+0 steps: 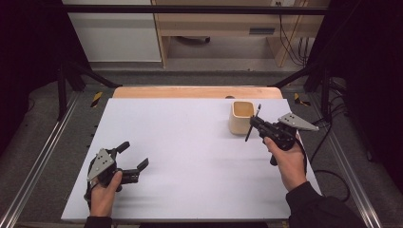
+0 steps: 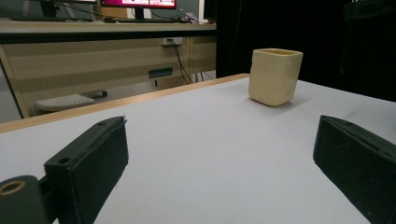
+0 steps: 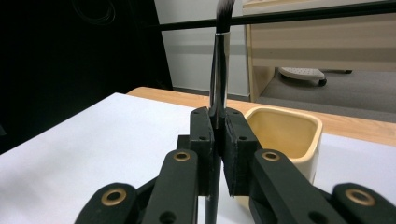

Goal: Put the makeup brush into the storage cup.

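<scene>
Cream and square, the cup (image 1: 242,117) stands upright on the white table (image 1: 190,156), out at about 2 o'clock from the middle of the board, close to the far wooden edge. It looks empty inside in the right gripper view, so there is room for something to go in. The right gripper (image 1: 255,124) is just beside the cup, at its 4 o'clock side. Its 2 jaws are squeezed tight on a thin brush (image 3: 219,60), holding it by the shiny part of the handle. The brush stands almost straight up, with the dark hairs at the top and the long end hanging down below the jaws. I think it is held that way so the long end can slide down into the cup and the hairs stay up and clean. The grip is in the middle of the brush, which likely keeps it from tipping. The left gripper (image 1: 135,161) is well apart, low at about 8 o'clock on the table, held by the left hand (image 1: 105,187). Its 2 jaws are spread wide with nothing between them, and it points across the table at the cup. It seems to be waiting out of the way, maybe ready to hold the cup steady if it slides. The next move looks like lifting the brush over the cup and lowering it in.
</scene>
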